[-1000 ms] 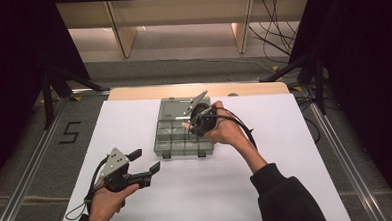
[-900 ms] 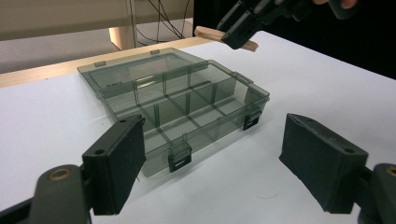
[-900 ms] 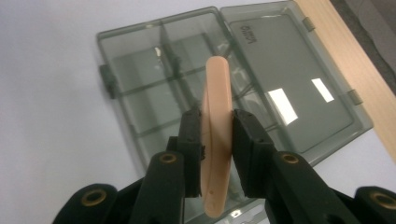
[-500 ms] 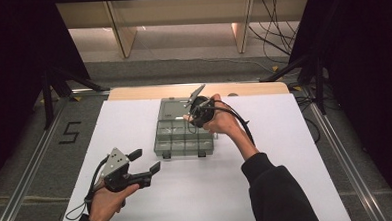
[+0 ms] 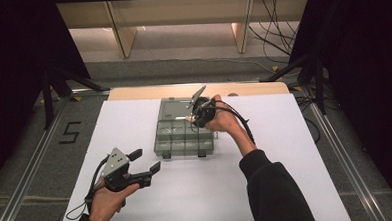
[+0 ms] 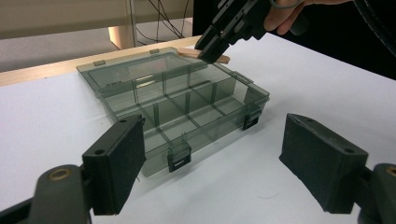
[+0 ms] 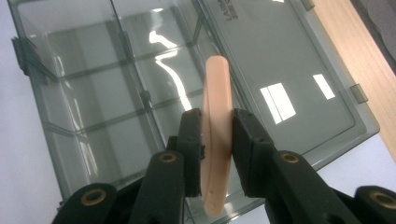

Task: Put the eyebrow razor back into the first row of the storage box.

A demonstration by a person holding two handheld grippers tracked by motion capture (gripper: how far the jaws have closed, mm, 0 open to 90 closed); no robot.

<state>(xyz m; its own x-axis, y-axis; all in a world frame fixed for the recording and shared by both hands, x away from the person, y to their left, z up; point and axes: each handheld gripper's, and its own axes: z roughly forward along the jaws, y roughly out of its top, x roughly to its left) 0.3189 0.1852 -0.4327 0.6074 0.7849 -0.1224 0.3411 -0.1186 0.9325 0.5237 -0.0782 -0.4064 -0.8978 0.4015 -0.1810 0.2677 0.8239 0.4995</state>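
White sheeting covers the bench [image 5: 286, 151], with a strip of bare wood along its far edge and dark drapes to both sides. Near the middle stands an open smoke-grey compartment box [image 5: 185, 136], its lid lying flat on the far side and its two latches facing the near edge. The right gripper [image 7: 217, 135] hangs over the far right part of the box, near where the tray meets the lid, jaws pointing down and clamped on a flat, pale peach stick [image 7: 216, 135] with a rounded end. The stick stands on edge between the pads, above the tray's dividers. The left gripper [image 5: 145, 161] rests at near left, well apart from the box, jaws spread wide with nothing between them.
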